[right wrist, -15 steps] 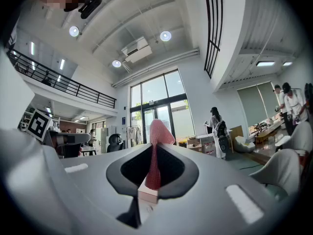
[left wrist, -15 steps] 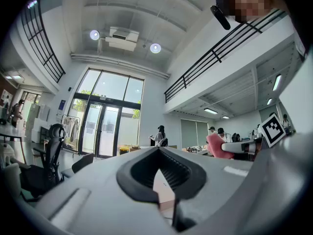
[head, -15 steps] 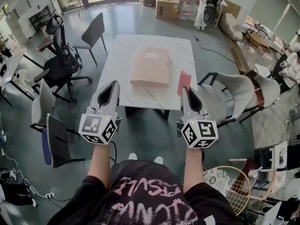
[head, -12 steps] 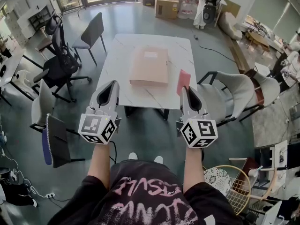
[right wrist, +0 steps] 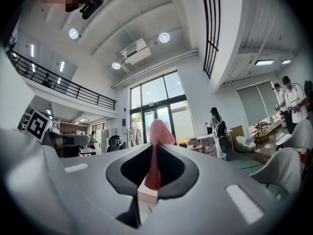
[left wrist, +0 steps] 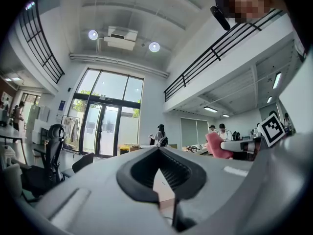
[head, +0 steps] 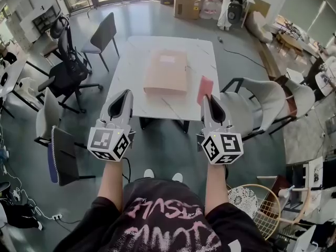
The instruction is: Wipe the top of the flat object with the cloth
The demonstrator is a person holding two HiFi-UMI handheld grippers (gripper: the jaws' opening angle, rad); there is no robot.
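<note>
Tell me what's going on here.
A person stands short of a white table, holding a gripper in each hand. The right gripper is shut on a pink cloth. The left gripper is shut with nothing in it. A flat tan box lies on the table, and neither gripper is touching it, so the wiping has not started.

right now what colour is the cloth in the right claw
Pink-red cloth; clearest in the right gripper view.

Flat object (head: 167,71) on table (head: 132,70), cloth (head: 205,90) in right hand-held gripper (head: 209,100)
</note>
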